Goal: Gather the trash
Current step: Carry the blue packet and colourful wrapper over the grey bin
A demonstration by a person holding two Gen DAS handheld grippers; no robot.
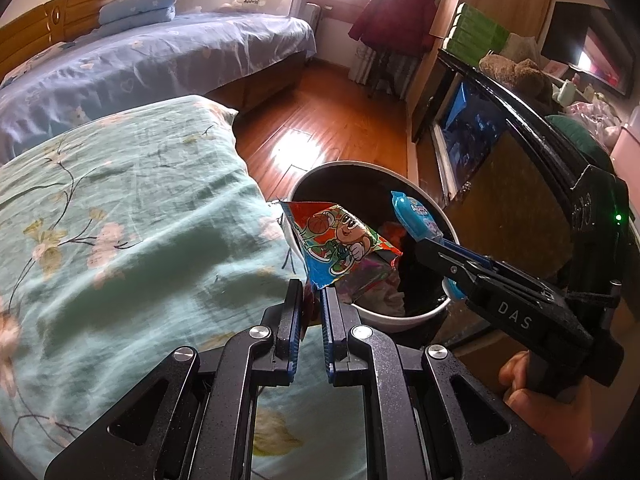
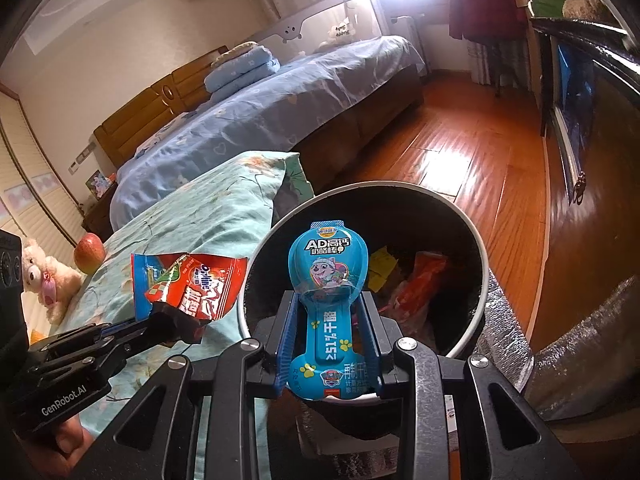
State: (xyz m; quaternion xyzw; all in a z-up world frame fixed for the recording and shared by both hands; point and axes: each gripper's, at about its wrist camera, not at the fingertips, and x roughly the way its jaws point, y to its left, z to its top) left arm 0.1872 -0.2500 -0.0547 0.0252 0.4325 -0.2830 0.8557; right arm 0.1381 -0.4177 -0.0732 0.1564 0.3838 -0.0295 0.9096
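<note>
My left gripper (image 1: 311, 290) is shut on a red and blue cartoon snack wrapper (image 1: 340, 246) and holds it at the near rim of a round black trash bin (image 1: 362, 168). It also shows in the right wrist view (image 2: 182, 320) with the wrapper (image 2: 188, 284) left of the bin (image 2: 482, 276). My right gripper (image 2: 328, 300) is shut on a blue cheese-stick package (image 2: 328, 276) held over the bin's opening. The right gripper (image 1: 424, 246) and package (image 1: 416, 216) show above the bin in the left wrist view. Several wrappers lie inside the bin.
A bed with teal floral bedding (image 1: 120, 220) lies left of the bin, with an apple (image 2: 89, 253) and a plush toy (image 2: 44, 280) on it. A blue bed (image 1: 160, 64) stands behind. A dark cabinet (image 1: 500, 152) stands right. The floor is wood (image 1: 320, 120).
</note>
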